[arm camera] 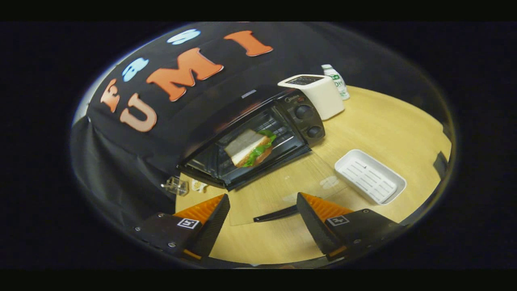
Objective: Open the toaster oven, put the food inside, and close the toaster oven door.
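Sandwich (251,147) sits inside toaster oven (258,137). Glass door (282,182) lies down flat: rigid, hinged, likely light; take handle (276,214). Fingers (262,220) spread apart, empty.

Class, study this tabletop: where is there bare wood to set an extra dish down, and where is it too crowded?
Free: the wood beyond the white tray, right of the white toaster, and the strip nearest the open tongs. Crowded: ahead of the tongs, where the toaster oven, sandwich inside, has its glass door lying open; toaster and bottle fill the far corner.
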Tool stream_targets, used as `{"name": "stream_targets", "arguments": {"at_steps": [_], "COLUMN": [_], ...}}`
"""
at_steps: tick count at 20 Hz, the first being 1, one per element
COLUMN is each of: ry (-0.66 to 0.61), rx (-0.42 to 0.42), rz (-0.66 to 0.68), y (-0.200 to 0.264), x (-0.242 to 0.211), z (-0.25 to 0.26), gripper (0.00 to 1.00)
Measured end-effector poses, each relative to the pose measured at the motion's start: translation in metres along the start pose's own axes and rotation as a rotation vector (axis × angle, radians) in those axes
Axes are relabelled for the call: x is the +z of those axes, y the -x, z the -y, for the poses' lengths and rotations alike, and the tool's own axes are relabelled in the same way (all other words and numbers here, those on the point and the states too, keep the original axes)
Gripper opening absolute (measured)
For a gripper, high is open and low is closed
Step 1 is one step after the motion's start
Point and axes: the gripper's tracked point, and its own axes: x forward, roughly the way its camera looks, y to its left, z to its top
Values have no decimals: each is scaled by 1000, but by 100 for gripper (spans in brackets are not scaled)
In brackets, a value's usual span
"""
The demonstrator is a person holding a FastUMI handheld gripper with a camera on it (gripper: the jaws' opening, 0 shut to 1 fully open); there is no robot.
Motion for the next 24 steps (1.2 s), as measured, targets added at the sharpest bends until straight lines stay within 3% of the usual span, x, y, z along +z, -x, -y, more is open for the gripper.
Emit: {"name": "stream_targets", "arguments": {"at_steps": [5, 9, 24], "ry": [243, 338, 431], "rx": [-94, -126, -180], "rz": [-87, -136, -159], "y": [-4, -19, -58], "x": [-48, -75, -92], "z": [18, 27, 41], "gripper": [99, 99, 99]}}
